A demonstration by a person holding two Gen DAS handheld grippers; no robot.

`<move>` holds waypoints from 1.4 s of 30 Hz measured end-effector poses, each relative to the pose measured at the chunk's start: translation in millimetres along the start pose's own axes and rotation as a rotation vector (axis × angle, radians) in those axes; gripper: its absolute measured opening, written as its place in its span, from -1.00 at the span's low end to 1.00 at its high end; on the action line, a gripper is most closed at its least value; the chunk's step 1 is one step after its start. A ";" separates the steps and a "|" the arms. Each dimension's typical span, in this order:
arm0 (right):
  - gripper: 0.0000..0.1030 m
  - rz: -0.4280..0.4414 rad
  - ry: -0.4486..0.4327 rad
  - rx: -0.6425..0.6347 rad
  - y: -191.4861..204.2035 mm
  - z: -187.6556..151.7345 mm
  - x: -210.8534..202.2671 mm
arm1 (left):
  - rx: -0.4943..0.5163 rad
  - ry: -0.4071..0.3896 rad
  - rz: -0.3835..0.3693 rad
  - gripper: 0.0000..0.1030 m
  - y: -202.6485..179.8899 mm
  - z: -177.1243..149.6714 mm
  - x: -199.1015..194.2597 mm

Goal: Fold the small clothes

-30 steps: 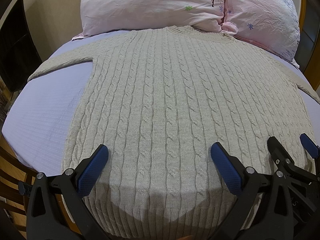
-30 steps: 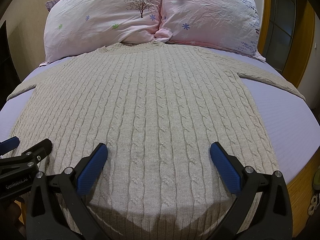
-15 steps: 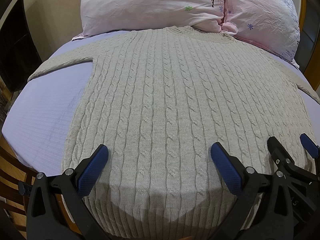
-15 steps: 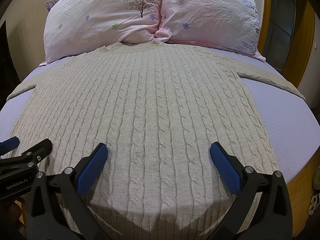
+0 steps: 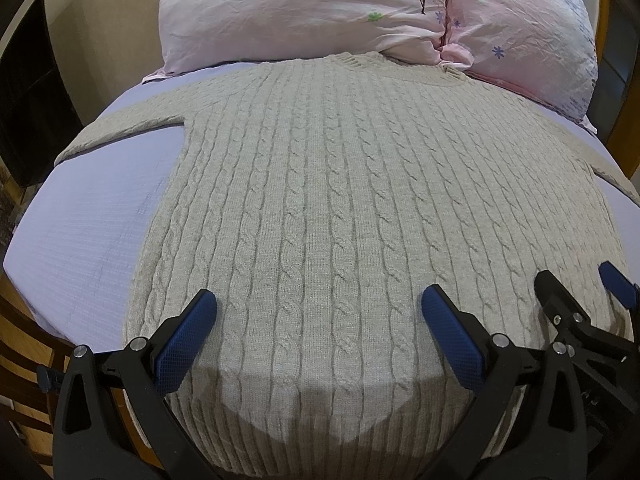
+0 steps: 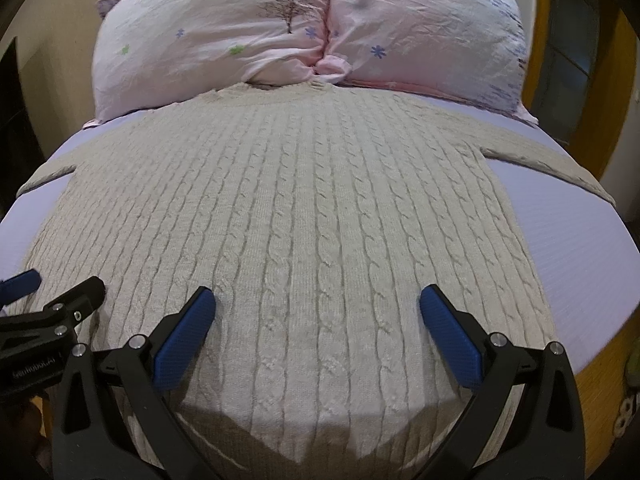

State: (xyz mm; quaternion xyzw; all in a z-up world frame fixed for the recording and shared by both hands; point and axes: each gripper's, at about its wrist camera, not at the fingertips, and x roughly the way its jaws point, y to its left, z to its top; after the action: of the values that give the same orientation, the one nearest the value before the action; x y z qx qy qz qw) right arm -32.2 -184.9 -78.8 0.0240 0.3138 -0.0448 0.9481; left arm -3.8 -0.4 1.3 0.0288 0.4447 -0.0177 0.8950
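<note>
A beige cable-knit sweater lies flat, front up, on a lilac bed sheet, collar toward the pillows and both sleeves spread out sideways. It also shows in the right wrist view. My left gripper is open and empty, hovering over the sweater's hem on its left half. My right gripper is open and empty over the hem on the right half. The right gripper also shows in the left wrist view. The hem itself is partly hidden under the grippers.
Two pink flowered pillows lie at the head of the bed, touching the collar. The bed's wooden frame shows at the right edge. A dark panel stands left of the bed.
</note>
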 end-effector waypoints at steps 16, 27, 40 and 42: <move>-0.32 -0.175 -0.026 0.824 -368.2 86.6 10.5 | -0.046 -0.282 -0.201 0.97 47.5 31.4 -32.1; -0.67 -0.099 -0.038 1.258 -476.2 61.2 65.4 | -0.194 -0.308 -0.169 0.97 130.3 82.5 -19.0; -0.88 -0.114 -0.215 0.853 -402.3 151.2 37.4 | -0.672 -0.263 -0.219 0.97 278.1 64.9 5.7; -0.88 -0.051 -0.260 0.654 -337.2 195.1 22.1 | -0.756 -0.263 -0.209 0.97 295.5 62.3 8.9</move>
State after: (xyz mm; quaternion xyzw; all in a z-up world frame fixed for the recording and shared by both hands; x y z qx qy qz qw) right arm 67.4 -536.2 58.5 0.3125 0.1599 -0.1690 0.9210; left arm 68.1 290.2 42.3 -0.3496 0.3024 0.0524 0.8852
